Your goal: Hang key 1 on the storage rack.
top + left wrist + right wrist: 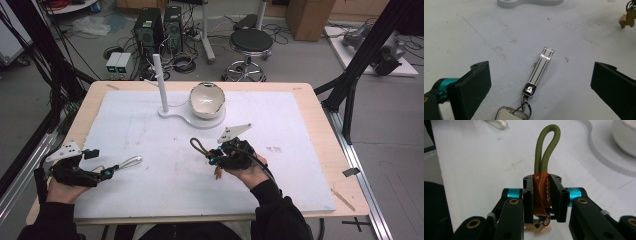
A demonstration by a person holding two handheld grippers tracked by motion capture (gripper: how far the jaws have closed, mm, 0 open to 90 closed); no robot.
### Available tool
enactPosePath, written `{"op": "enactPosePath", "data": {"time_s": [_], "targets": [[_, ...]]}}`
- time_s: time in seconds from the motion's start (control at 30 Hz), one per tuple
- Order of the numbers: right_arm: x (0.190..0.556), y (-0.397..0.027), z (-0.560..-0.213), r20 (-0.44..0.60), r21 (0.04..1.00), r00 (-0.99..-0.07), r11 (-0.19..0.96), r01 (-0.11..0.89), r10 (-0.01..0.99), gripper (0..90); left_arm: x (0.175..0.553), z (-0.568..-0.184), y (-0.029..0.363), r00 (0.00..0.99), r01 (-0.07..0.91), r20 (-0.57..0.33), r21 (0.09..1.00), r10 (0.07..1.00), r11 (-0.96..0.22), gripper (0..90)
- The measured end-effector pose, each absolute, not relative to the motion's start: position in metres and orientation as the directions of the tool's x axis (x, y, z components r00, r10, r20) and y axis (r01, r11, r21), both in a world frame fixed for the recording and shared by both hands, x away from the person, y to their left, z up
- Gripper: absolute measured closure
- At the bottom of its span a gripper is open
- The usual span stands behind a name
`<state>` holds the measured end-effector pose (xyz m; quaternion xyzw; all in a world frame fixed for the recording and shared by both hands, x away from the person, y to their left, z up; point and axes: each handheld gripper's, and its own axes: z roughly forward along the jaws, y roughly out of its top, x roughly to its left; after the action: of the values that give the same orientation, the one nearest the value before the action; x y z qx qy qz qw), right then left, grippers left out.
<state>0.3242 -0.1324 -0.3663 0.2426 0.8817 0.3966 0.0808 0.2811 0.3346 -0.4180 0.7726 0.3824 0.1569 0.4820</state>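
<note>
Grippers: 2, 1 in each of the person's hands, both low over the white mat [150,145].
Right gripper [541,195]: jaws clamped on the brown leather tab of 1 keyring with a green cord loop [547,147]; the loop sticks up past the jaw tips.
Green cord keyring, place: in the high view, held off the mat near the table's middle, in front of the white stand; a small brass piece hangs below the right gripper [216,159].
Left gripper [541,82]: jaws spread wide, nothing pressed between them.
Metal strap keyring [541,67]: 1, lying flat on the mat between the left gripper's 2 jaws, touching neither; a black badge sits at its near end, with a ring and a pale tag below it.
Metal strap keyring, place: at the left of the mat, just beyond the left gripper [107,173].
White stand [192,117]: 1, a flat base with 1 upright post [161,82].
Bowl [207,100]: 1, white, sitting on the stand's round end.
Table [320,145]: 1, wooden, under the mat.
</note>
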Motion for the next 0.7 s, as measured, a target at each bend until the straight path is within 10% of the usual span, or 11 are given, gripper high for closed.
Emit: {"op": "enactPosePath", "data": {"time_s": [0.7], "targets": [[0.373, -0.092, -0.305, 0.046, 0.764, -0.906, 0.569, 0.303, 0.421, 74.8, 0.282, -0.418, 0.337, 0.66, 0.435, -0.133, 0.87, 0.74, -0.232, 3.4]]}}
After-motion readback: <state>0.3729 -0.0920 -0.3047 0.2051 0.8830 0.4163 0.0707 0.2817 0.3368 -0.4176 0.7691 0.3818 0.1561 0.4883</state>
